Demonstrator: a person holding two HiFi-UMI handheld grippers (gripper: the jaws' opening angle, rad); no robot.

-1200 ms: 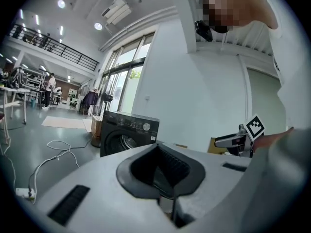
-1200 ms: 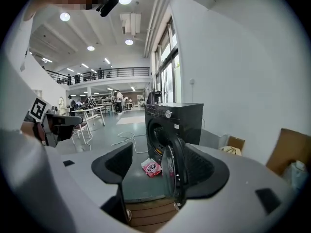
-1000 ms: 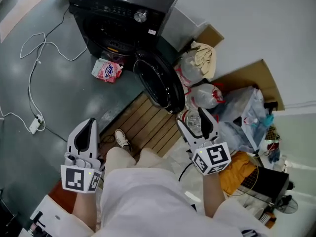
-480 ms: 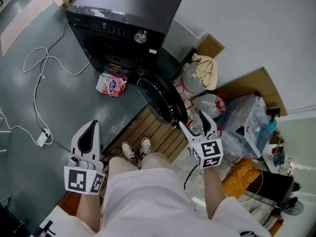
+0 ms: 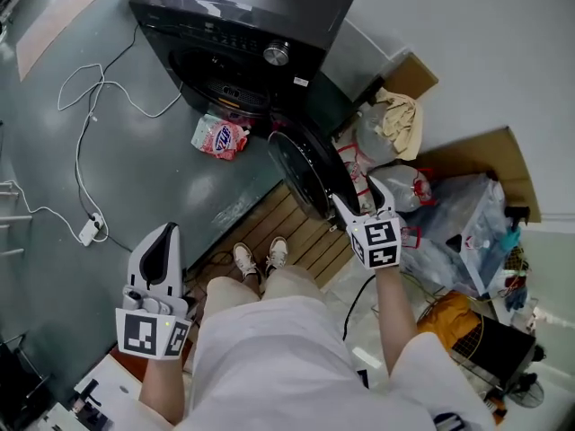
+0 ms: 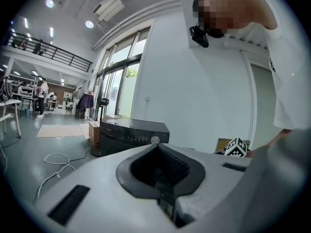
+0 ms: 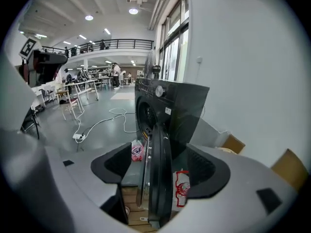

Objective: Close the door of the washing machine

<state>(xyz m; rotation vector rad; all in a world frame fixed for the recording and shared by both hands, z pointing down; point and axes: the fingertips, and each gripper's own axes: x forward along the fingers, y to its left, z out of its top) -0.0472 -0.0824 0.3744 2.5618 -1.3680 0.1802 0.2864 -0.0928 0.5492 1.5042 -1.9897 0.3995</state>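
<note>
a white cable (image 5: 85,106) loops over the grey floor at the far left and ends in a small white plug block (image 5: 90,232). the left gripper (image 5: 165,236) is held low beside the person's leg, well apart from the machine. its jaws are pressed together with nothing between them, and its own view looks over the closed tips at the machine's front.

a pink packet (image 5: 220,137) lies on the floor just in front of the washing machine (image 5: 260,7). the machine is black, with a round knob on its panel. its drum opening (image 5: 220,74) is uncovered, but the inside is too dark to tell whether anything lies in it. the door (image 5: 305,173) hangs wide open, swung out toward the person, over a mat of wooden slats (image 5: 269,227) where the person's shoes (image 5: 260,257) stand.

the right gripper (image 5: 359,197) is at the door's outer edge with its jaws spread. in the right gripper view the door's rim stands edge-on between the dark pads (image 7: 109,164), which are not clamped on it.

further right, along the wall, a clear bag (image 5: 386,137) sits by a cardboard box (image 5: 413,74) with beige cloth (image 5: 400,115) bunched on top. a bag with red print (image 5: 409,191) lies just beside the gripper, and a large clear bag (image 5: 467,218) holds items too blurred to name.
</note>
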